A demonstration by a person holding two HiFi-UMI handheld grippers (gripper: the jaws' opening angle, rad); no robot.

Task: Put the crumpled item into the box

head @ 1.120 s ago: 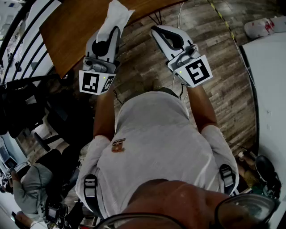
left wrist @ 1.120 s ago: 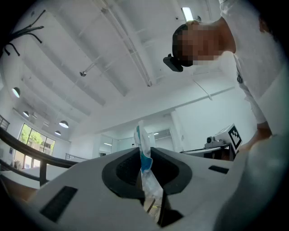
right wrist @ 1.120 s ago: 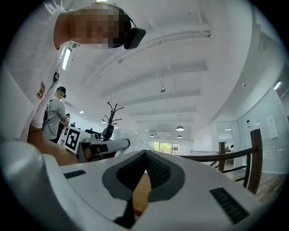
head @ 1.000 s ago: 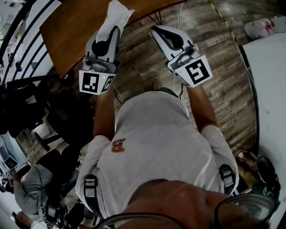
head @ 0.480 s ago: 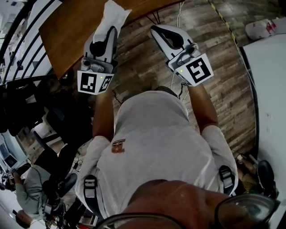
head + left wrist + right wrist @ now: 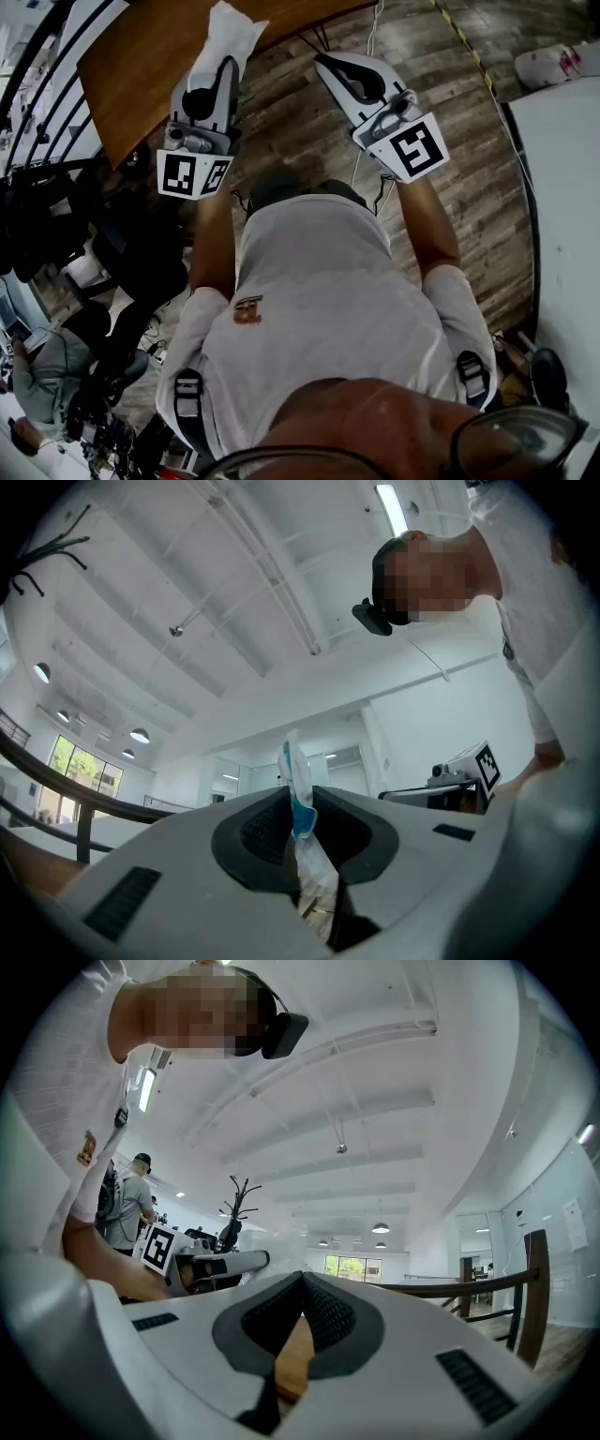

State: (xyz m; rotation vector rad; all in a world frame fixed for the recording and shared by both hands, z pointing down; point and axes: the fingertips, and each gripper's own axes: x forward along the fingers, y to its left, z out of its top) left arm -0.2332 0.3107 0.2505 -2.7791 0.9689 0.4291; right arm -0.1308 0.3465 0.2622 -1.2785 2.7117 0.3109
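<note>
The crumpled item, a white wrapper with a blue patch, sticks out past the tips of my left gripper, which is shut on it. In the left gripper view the crumpled item is pinched upright between the dark pads, and that gripper points up at the ceiling. My right gripper is held beside it over the wooden floor. Its tips meet in the right gripper view with nothing between them. No box shows in any view.
A brown wooden table lies at the upper left under the left gripper. A white tabletop fills the right edge, with a white bag on the floor beyond it. People sit at the lower left.
The left gripper and its wrapper have shifted a little up and left in the head view. The right gripper has hardly moved.
</note>
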